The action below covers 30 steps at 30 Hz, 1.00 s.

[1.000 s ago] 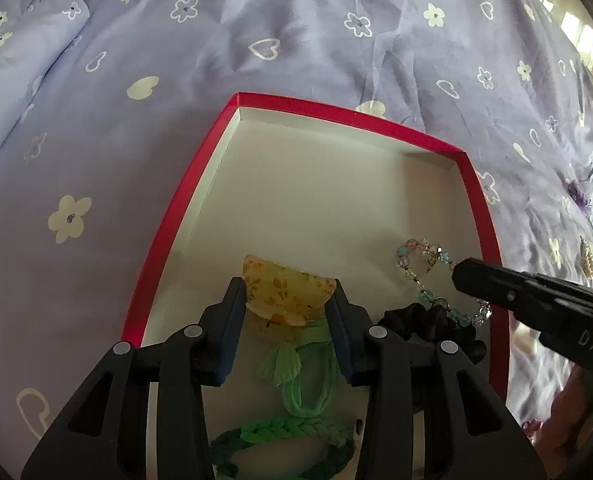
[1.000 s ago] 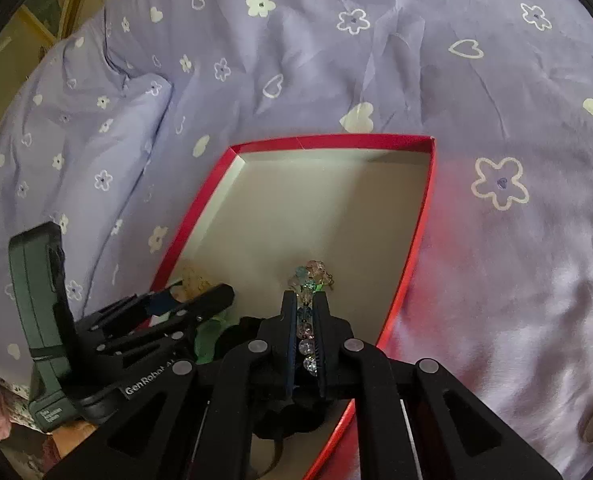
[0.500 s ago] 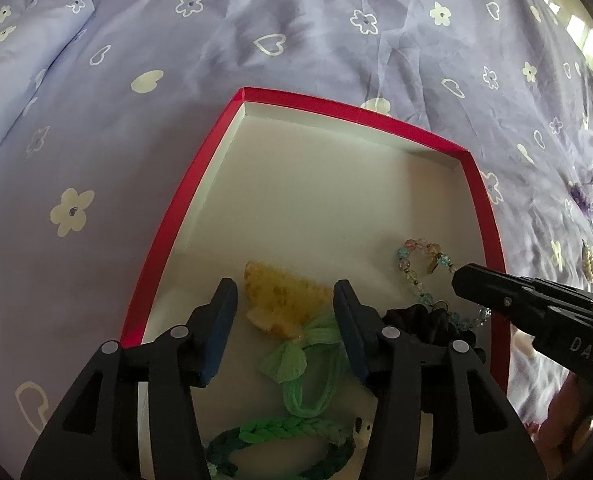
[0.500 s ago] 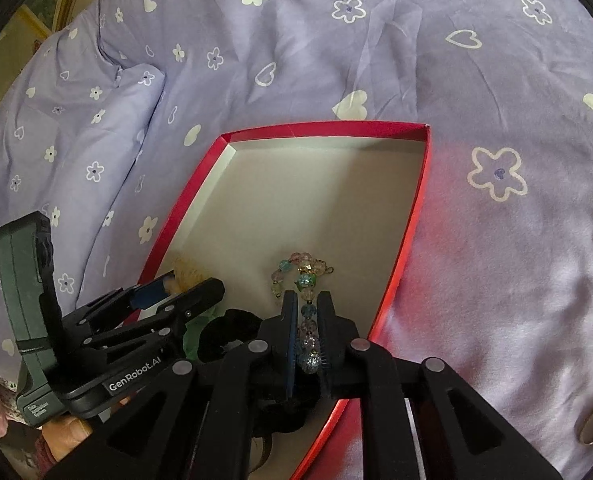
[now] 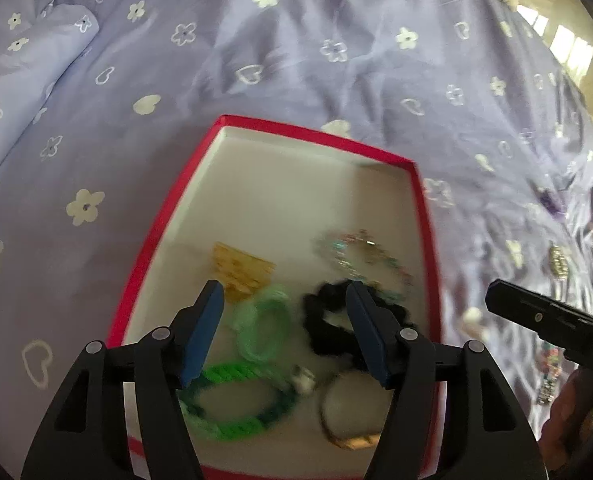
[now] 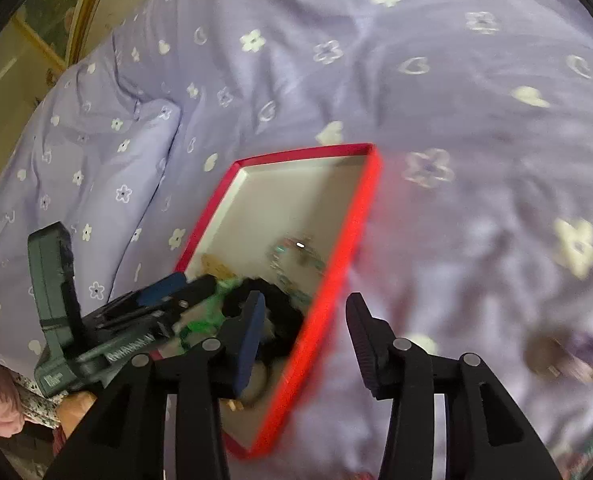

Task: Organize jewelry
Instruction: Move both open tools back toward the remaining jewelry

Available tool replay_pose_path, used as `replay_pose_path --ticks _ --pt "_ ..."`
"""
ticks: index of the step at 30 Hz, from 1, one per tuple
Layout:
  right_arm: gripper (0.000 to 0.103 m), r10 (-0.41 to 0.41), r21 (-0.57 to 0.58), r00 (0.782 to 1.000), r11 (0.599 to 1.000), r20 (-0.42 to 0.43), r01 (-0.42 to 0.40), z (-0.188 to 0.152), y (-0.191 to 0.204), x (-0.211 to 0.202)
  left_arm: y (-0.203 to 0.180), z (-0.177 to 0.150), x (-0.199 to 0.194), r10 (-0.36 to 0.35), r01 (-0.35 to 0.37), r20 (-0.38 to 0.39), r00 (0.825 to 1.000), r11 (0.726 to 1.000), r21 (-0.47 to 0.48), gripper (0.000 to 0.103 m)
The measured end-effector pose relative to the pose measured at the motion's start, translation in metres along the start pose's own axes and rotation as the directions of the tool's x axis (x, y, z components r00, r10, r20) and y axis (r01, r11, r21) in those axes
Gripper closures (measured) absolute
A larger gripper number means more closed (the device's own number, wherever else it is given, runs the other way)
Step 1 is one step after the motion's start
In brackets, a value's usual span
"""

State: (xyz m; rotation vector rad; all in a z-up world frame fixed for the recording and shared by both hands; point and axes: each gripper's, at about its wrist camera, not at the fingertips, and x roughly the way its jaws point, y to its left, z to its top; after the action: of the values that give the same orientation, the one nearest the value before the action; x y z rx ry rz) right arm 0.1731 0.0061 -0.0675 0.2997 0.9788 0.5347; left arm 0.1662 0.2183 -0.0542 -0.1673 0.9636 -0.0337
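Left gripper (image 5: pixel 284 298) opening, nothing gripped, above box (image 5: pixel 152 236); clip (image 5: pixel 242 268) lies near box's left edge. Right gripper (image 6: pixel 304 310) opening, empty; bracelet (image 5: pixel 360 258) by right edge.

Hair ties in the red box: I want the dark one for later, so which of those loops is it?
The black scrunchie, ruffled, beside the beaded bracelet. The light green tie and braided green loop lie left of it.

The left gripper (image 5: pixel 284 304) pointed steeply downward, its jaws opening with nothing pressed between the blue pads. The right gripper (image 6: pixel 304 314) angled downward too, its jaws also opening and holding nothing, black fingers (image 6: pixel 362 322) spread apart.
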Motion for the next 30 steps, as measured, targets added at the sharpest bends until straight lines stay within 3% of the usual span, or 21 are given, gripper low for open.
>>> replay_pose_path --ticks 7,18,30 --pt "0.058 -0.068 0.066 0.996 0.996 0.064 0.064 -0.031 -0.04 -0.064 -0.039 -0.023 -0.027 -0.067 0.067 0.005 0.998 0.997 0.042 0.04" --pt "0.058 -0.187 0.169 0.975 0.972 0.122 0.165 -0.082 -0.091 -0.149 -0.099 -0.076 -0.052 -0.151 0.159 -0.058 0.987 0.973 0.171 0.04" --pt "0.058 -0.245 0.201 0.965 0.954 0.09 0.223 -0.124 -0.111 -0.159 -0.133 -0.115 -0.05 -0.176 0.204 -0.133 0.975 0.948 0.245 0.04"
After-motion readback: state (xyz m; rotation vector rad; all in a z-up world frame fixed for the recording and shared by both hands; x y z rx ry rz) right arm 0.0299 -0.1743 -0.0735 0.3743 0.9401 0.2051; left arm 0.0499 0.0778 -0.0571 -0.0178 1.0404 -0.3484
